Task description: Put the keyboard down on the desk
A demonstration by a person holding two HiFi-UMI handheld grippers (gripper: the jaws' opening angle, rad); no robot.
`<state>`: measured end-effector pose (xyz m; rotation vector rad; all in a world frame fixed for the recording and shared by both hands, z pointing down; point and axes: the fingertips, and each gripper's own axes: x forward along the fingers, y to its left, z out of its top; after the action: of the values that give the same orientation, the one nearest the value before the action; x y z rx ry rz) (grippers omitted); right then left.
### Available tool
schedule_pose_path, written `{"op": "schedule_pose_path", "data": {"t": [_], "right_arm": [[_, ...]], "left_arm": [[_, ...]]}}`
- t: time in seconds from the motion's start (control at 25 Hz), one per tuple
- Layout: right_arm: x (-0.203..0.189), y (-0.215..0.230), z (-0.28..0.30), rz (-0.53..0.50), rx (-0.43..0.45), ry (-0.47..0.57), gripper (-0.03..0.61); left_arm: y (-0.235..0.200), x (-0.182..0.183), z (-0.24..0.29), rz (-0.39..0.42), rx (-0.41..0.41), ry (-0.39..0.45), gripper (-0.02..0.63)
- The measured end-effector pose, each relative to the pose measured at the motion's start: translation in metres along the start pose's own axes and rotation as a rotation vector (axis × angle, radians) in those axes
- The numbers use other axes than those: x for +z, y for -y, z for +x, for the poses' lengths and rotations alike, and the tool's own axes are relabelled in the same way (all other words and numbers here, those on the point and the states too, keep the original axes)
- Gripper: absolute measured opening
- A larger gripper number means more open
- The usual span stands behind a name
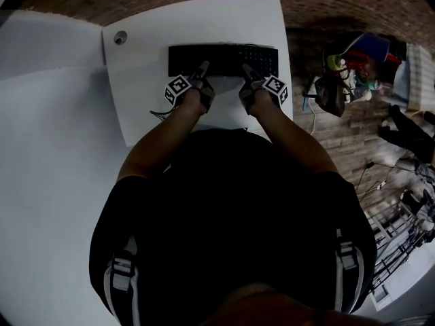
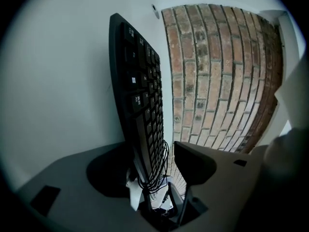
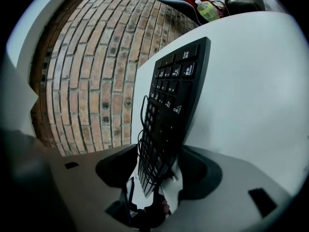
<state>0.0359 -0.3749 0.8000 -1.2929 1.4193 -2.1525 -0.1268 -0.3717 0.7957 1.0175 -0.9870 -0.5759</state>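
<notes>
A black keyboard [image 1: 223,60] lies flat on the white desk [image 1: 204,19], its long side across my view. My left gripper [image 1: 202,70] and right gripper [image 1: 246,71] sit at its near edge, left and right of the middle. In the left gripper view the keyboard [image 2: 140,95] runs between the jaws of the left gripper [image 2: 152,166], with a clear gap to one pad. In the right gripper view the keyboard [image 3: 176,95] passes between the spread jaws of the right gripper [image 3: 159,170]. A coiled black cable [image 3: 149,149] rests on the keys.
A round cable hole [image 1: 120,37] sits in the desk's far left corner. Beyond the desk is brick flooring [image 2: 212,81]. Bags and clutter [image 1: 353,66] stand right of the desk, with a green bottle [image 3: 208,9] among them. The desk's right edge is close to the keyboard's end.
</notes>
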Motion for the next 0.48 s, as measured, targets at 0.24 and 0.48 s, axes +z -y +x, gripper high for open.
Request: {"op": "schedule_pose_path", "data": {"t": [0.24, 0.48], "right_arm": [[0.002, 0.01, 0.0, 0.027, -0.025, 0.002, 0.258], [0.005, 0.008, 0.001, -0.021, -0.037, -0.012, 0.258]], "left_arm": [[-0.014, 0.005, 0.0, -0.018, 0.034, -0.003, 0.275], [-0.015, 0.007, 0.001, 0.015, 0.041, -0.017, 0.275]]}}
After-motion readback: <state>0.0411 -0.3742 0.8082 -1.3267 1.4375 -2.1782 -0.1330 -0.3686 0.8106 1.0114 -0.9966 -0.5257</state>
